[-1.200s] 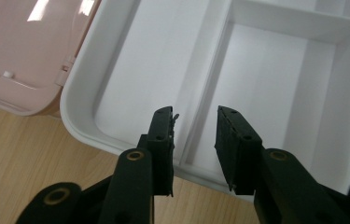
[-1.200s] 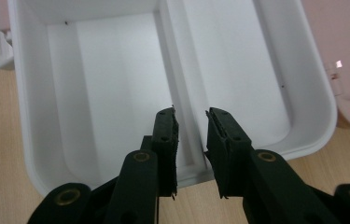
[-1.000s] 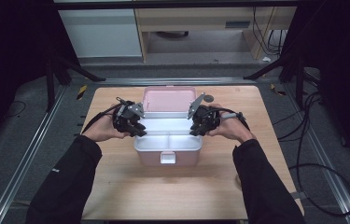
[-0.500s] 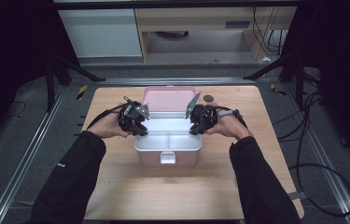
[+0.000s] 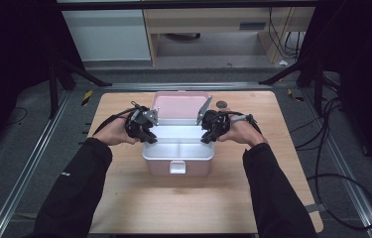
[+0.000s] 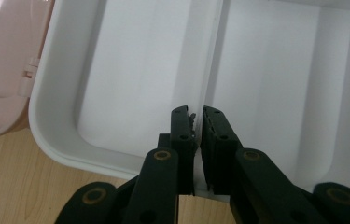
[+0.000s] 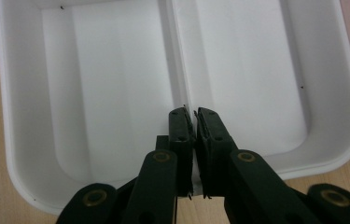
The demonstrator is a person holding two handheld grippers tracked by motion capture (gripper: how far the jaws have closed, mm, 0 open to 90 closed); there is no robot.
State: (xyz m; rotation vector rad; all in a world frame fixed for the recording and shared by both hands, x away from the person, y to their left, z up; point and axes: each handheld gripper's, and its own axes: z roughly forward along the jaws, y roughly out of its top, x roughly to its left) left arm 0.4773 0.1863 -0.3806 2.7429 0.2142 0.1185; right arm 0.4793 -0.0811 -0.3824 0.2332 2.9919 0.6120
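A person stands at the near edge of a wooden desk (image 5: 124, 198), holding a two-fingered gripper in each hand. In the middle of the desk, a little toward the far edge, sits a white lunch box (image 5: 178, 146) with two compartments split by a centre divider (image 6: 210, 70), its pink lid (image 5: 181, 105) thrown back and leaning away toward the far edge.

The left gripper (image 5: 141, 130) is at the box's left end wall and the right gripper (image 5: 208, 130) at its right end wall. In each gripper view the black fingers (image 6: 182, 135) are drawn nearly together, with just a thin slit between them, and appear to pinch the white rim where the divider meets it. The right gripper's fingers (image 7: 182, 135) look the same, closed on the opposite rim.

Compared with a second ago, both hands have shifted slightly toward the far edge and in toward the box, and the lid has tipped from lying lower to standing more upright. The box itself has hardly moved. My reading is that the box is now gripped at both ends, ready to be lifted or repositioned; both compartments are empty. A small dark round object (image 5: 221, 104) lies near the far edge, just right of the lid.
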